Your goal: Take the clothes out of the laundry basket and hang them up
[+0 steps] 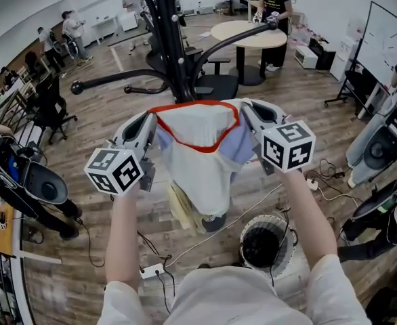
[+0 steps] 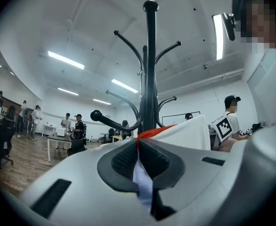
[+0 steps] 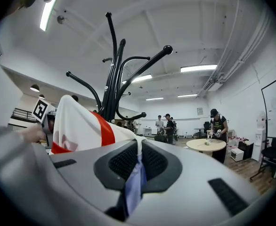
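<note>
Hanging step is on, I'd say. Centre-left in the head view, the left gripper [image 1: 151, 128] is clamped tight on one shoulder of the white shirt with red neck trim and pale blue sleeves [image 1: 200, 156], with the fabric pinched flat between its pads. The shirt hangs spread out mid-frame, neck opening up, right in front of the black metal coat stand with curved hooks [image 1: 173, 42]. Centre-right, the right gripper [image 1: 247, 117] is pinched shut on the other shoulder the same way. Lower right, the round white mesh laundry basket [image 1: 267, 244] sits on the wood floor [image 1: 97, 107], well below the shirt.

Next move, I reckon: get the neckline over a hook tip, and only then let go. Room-wise, hooks poke out on both sides of the pole, so a snag is possible. A white cable [image 1: 232, 219] trails on the floor by the basket, and a round wooden table [image 1: 249, 34] stands further back, upper right.
</note>
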`<control>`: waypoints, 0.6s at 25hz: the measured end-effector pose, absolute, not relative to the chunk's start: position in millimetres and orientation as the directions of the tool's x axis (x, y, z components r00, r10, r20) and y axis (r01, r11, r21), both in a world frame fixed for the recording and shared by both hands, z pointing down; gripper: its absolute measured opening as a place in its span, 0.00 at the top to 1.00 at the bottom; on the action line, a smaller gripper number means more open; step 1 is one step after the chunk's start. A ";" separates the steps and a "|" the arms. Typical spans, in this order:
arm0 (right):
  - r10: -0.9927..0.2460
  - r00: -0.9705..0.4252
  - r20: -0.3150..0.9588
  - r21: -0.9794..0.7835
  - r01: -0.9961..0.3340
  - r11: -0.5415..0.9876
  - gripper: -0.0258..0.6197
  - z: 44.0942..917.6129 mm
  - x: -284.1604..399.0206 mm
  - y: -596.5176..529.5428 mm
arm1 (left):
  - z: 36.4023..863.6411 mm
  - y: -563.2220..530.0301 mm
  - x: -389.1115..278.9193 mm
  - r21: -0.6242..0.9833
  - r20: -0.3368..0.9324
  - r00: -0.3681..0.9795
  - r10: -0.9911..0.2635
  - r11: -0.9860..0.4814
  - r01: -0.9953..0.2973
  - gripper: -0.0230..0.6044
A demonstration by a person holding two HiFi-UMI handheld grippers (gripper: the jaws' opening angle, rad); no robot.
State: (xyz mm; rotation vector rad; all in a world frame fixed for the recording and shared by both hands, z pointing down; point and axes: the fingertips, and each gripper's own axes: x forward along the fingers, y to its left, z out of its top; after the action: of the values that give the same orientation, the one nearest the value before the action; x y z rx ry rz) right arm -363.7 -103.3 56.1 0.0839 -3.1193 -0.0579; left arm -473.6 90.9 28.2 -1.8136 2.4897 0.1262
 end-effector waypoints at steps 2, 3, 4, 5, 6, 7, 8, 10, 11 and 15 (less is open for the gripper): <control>-0.047 -0.998 0.035 0.023 -0.046 0.999 0.93 67.5 -361.9 -99.0 | 40.0 87.5 -469.5 0.036 -0.075 -0.300 -0.951 0.298 -0.954 0.92; -0.040 -0.998 0.044 0.015 -0.040 0.999 0.93 73.2 -362.5 -96.1 | 46.3 85.5 -468.5 0.031 -0.062 -0.296 -0.953 0.295 -0.955 0.92; -0.034 -0.998 0.053 0.009 -0.033 0.999 0.93 79.1 -363.9 -92.8 | 52.8 83.6 -468.2 0.024 -0.048 -0.292 -0.955 0.291 -0.956 0.92; -0.028 -0.998 0.061 0.003 -0.028 1.000 0.93 84.6 -365.1 -89.6 | 59.0 81.6 -467.8 0.020 -0.036 -0.286 -0.957 0.286 -0.958 0.92; -0.025 -0.997 0.067 -0.002 -0.025 1.000 0.93 89.1 -365.4 -87.1 | 64.2 79.3 -466.6 0.023 -0.028 -0.279 -0.960 0.278 -0.960 0.92; -0.022 -0.997 0.071 -0.008 -0.023 1.000 0.93 92.7 -364.7 -85.3 | 68.7 76.9 -464.5 0.031 -0.022 -0.270 -0.963 0.269 -0.963 0.92; -0.018 -0.997 0.073 -0.015 -0.019 1.000 0.93 95.5 -363.6 -83.7 | 72.5 74.4 -461.9 0.039 -0.018 -0.262 -0.965 0.261 -0.965 0.92; -0.007 -0.997 0.077 -0.032 -0.010 0.999 0.93 100.7 -361.8 -79.6 | 79.8 70.0 -456.7 0.052 -0.012 -0.247 -0.969 0.246 -0.968 0.92; -0.002 -0.997 0.079 -0.036 -0.005 0.999 0.93 103.2 -361.3 -76.8 | 83.3 68.0 -454.2 0.054 -0.008 -0.239 -0.971 0.238 -0.970 0.92; 0.002 -0.996 0.089 -0.022 0.000 1.000 0.92 108.8 -360.7 -65.9 | 92.4 58.3 -445.1 0.033 0.010 -0.213 -0.977 0.214 -0.976 0.92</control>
State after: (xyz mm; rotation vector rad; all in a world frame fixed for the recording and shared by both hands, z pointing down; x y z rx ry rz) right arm -360.7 -65.9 108.8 -0.0022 -3.0527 0.0343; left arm -445.1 58.3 92.4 -1.9881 2.4696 0.0305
